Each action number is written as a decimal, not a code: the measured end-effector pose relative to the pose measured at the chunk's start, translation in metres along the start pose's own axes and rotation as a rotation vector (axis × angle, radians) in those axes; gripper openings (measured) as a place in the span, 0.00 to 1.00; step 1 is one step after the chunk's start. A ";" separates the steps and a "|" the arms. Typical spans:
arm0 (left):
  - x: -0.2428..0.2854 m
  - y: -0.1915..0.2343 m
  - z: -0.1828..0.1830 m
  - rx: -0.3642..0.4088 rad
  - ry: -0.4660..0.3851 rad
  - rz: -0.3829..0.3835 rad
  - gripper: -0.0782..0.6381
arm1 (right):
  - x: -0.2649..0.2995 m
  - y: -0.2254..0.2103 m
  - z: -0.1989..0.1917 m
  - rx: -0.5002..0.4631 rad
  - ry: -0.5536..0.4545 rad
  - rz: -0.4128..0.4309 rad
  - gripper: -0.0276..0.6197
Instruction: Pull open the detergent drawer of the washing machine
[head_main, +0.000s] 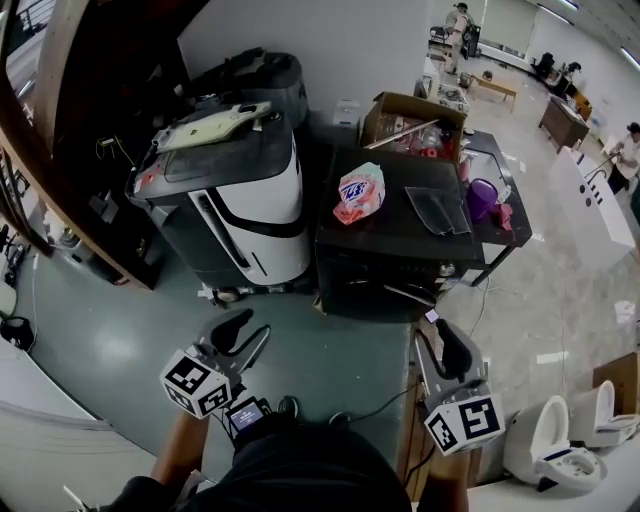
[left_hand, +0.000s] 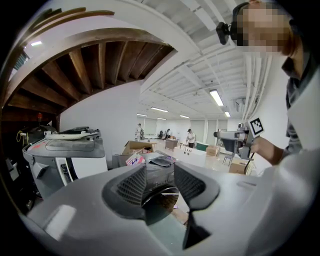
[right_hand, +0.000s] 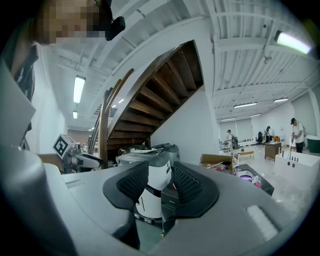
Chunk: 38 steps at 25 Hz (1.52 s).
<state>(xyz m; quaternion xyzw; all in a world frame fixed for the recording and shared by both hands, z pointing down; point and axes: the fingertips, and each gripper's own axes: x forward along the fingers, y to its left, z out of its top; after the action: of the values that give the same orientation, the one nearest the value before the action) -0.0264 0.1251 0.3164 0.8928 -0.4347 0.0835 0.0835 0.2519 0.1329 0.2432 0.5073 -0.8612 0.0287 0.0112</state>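
**Head view: both tongs empty, washer well ahead**

Left tongs (head_main: 245, 332) hang low over the grey-green floor (head_main: 120, 330), jaws parted with nothing in them. The left gripper view backs that up: ribbed pads apart, only the room showing through the gap. Right tongs (head_main: 442, 346), same story. The gap is narrower, but the right gripper view shows clear space between the pads and no grip on anything.

Ahead of both sits the black box-shaped washing machine (head_main: 390, 245), well apart from either tool. A pink-and-white detergent bag (head_main: 360, 193) lies on its top, and a white-and-grey machine (head_main: 250, 200) stands just beside it on the left.

Now the detergent drawer. My read is a rigid plastic tray on slides, light, probably a touch sticky at the start and then free-running. A straight, level pull should do; a yank could pop the tray right out. The best hold would be the recessed lip of its front panel, with one jaw hooked behind it, since a smooth glossy face gives the pads little to bite.

Trouble is, the drawer itself can't be picked out. From above, the machine's front face is steeply foreshortened and dark. In the right gripper view only a black corner of the washing machine (right_hand: 168, 200) peeks between the jaws. In the left gripper view the jaws cover most of the front. I cannot tell which upper corner carries the drawer.
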 end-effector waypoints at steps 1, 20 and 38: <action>0.001 -0.002 -0.001 0.000 0.005 0.002 0.36 | 0.000 -0.003 -0.001 0.002 0.002 0.002 0.25; 0.059 0.042 0.003 -0.014 0.012 -0.099 0.36 | 0.033 -0.014 -0.011 0.001 0.060 -0.099 0.25; 0.139 0.176 0.023 -0.033 -0.040 -0.311 0.36 | 0.145 0.012 -0.016 0.011 0.134 -0.296 0.25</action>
<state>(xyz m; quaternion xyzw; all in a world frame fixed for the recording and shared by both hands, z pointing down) -0.0788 -0.0929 0.3382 0.9494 -0.2939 0.0446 0.1013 0.1712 0.0132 0.2659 0.6255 -0.7744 0.0651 0.0701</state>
